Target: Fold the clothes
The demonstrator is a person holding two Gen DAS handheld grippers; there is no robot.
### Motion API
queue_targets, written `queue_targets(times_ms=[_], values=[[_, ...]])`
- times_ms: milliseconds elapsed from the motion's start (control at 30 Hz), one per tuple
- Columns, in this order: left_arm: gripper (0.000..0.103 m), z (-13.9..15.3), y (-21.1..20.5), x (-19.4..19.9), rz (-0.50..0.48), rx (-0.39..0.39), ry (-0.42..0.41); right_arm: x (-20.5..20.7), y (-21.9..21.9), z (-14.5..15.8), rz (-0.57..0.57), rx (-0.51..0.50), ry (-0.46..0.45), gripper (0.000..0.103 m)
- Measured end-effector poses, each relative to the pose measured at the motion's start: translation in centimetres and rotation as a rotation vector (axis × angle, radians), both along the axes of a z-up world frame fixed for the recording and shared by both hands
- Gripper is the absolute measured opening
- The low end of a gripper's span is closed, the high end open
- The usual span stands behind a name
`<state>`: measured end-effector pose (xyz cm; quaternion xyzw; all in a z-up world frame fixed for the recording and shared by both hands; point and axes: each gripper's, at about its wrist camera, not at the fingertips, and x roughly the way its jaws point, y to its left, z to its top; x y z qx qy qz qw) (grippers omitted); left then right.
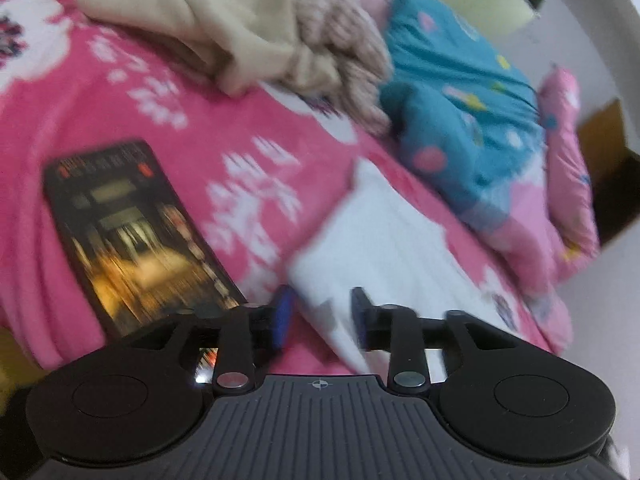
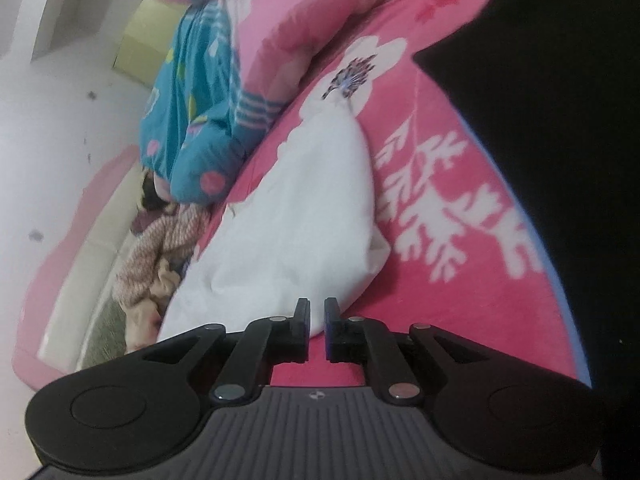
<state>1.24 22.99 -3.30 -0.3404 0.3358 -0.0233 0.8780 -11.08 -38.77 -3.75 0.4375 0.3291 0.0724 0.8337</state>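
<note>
A folded white garment [image 1: 380, 240] lies on the pink flowered blanket [image 1: 120, 92], blurred in the left wrist view. My left gripper [image 1: 322, 316] is open, its blue-padded fingers astride the garment's near corner without pressing on it. In the right wrist view the same white garment [image 2: 304, 220] stretches away from my right gripper [image 2: 317, 316]. That gripper's jaws stand a narrow gap apart at the garment's near edge, and no cloth shows pinched between them. A heap of beige and knitted clothes [image 1: 240, 32] sits at the far side of the blanket.
A phone [image 1: 132, 240] with a lit screen lies on the blanket to the left. A blue patterned quilt [image 1: 460, 100] and a pink pillow [image 1: 568, 184] lie to the right, and a cardboard box [image 1: 612, 168] beyond. A large black shape [image 2: 540, 120] fills the right side.
</note>
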Motion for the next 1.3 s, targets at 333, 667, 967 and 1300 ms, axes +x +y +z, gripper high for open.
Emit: queue_targets(times_ms=[333, 667, 967, 1300], values=[[0.005, 0.5, 1.9, 2.5, -0.064, -0.157, -0.064, 1.1, 0.5, -0.9, -0.016, 0.042, 0.015, 0.012], [0.006, 1.0, 7.6, 1.6, 0.016, -0.06, -0.111, 1.1, 0.3, -1.4, -0.032, 0.041, 0.04, 0.016], [0.009, 2.6, 2.3, 0.8, -0.253, 0.016, -0.131, 1.8, 0.8, -1.4, -0.022, 0.039, 0.031, 0.016], [0.011, -0.7, -9.5, -1.6, -0.535, 0.602, -0.104, 0.9, 1.3, -1.5, -0.003, 0.03, 0.033, 0.016]])
